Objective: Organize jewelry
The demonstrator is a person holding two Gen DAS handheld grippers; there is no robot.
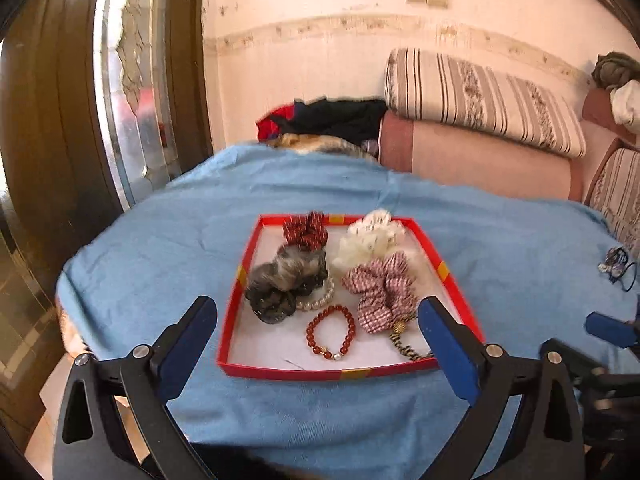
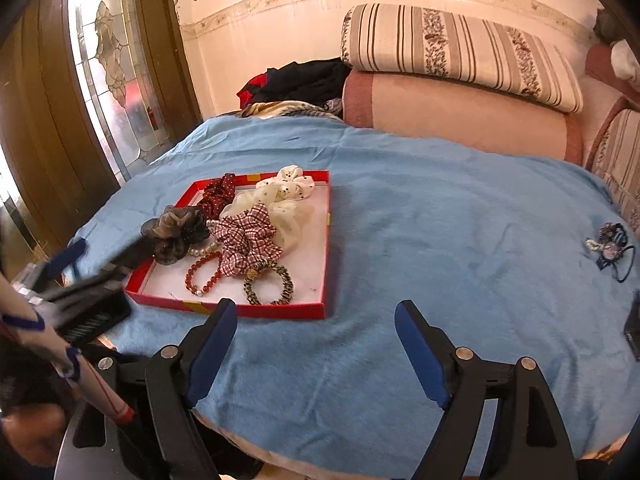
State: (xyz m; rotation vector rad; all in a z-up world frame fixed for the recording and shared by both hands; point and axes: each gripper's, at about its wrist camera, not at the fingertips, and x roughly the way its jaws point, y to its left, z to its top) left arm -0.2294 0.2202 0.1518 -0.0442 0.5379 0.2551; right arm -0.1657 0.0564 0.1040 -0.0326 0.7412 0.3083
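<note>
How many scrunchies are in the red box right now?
4: dark red dotted back left, cream back right, grey left, red checked right. Others may hide beneath.

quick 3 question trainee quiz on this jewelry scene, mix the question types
1. True or false: the red bead bracelet lies inside the shallow red cardboard tray.
2. Which lies outside the tray on the blue cloth? A pink checked scrunchie B dark blue hair tie with charm C white pearl bracelet
3. Fill in: both tongs, left tongs and right tongs, hold ____.

Key: 1 true; 2 B; 3 nothing
</note>
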